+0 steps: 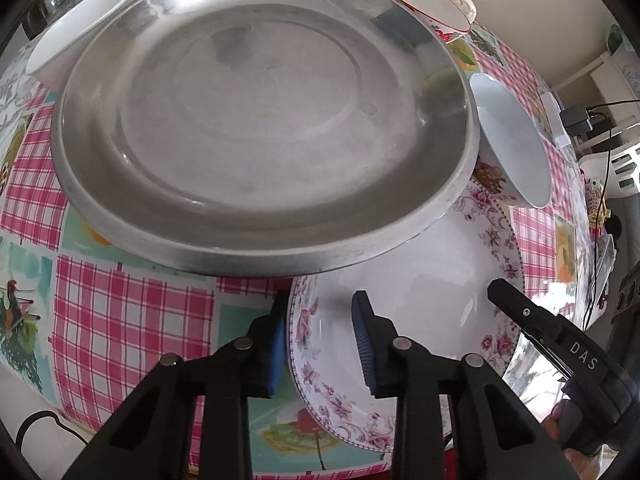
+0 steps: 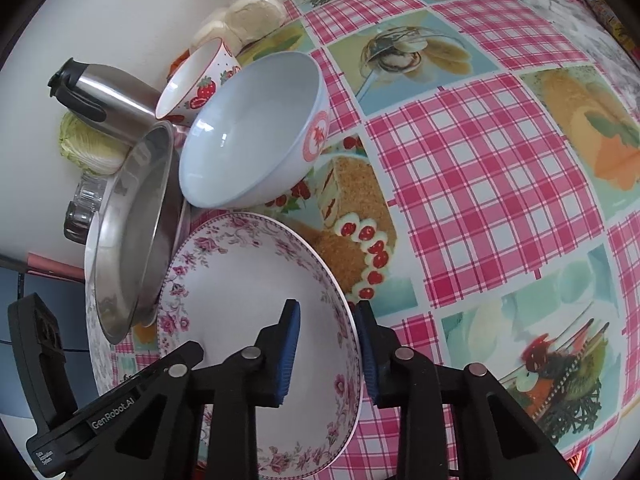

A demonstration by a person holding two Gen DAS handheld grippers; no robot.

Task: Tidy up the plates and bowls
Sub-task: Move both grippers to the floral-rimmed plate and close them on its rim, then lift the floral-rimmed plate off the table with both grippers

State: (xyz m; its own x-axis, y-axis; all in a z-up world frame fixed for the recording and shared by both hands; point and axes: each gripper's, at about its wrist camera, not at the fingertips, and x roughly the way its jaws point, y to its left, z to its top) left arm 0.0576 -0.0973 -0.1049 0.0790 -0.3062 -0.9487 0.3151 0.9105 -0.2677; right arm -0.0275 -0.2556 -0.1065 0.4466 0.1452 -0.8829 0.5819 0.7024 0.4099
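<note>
A white plate with a pink floral rim [image 1: 432, 300] lies on the checked tablecloth, also in the right wrist view [image 2: 244, 304]. My left gripper [image 1: 320, 340] straddles its left rim, jaws open, one finger outside and one inside. My right gripper [image 2: 328, 348] straddles its right rim the same way, jaws open. A large steel plate [image 1: 260, 128] overlaps the floral plate's far edge; it shows edge-on in the right wrist view [image 2: 136, 232]. A pale blue bowl [image 2: 256, 132] stands beside it, also in the left wrist view [image 1: 516, 148].
A strawberry-pattern bowl [image 2: 196, 84], a steel kettle [image 2: 104, 96], cabbage [image 2: 88, 148], a glass dish [image 2: 84, 204] and buns [image 2: 252, 16] stand by the wall. A white bowl [image 1: 76, 28] sits left of the steel plate. The table edge and cables [image 1: 600, 140] are at the right.
</note>
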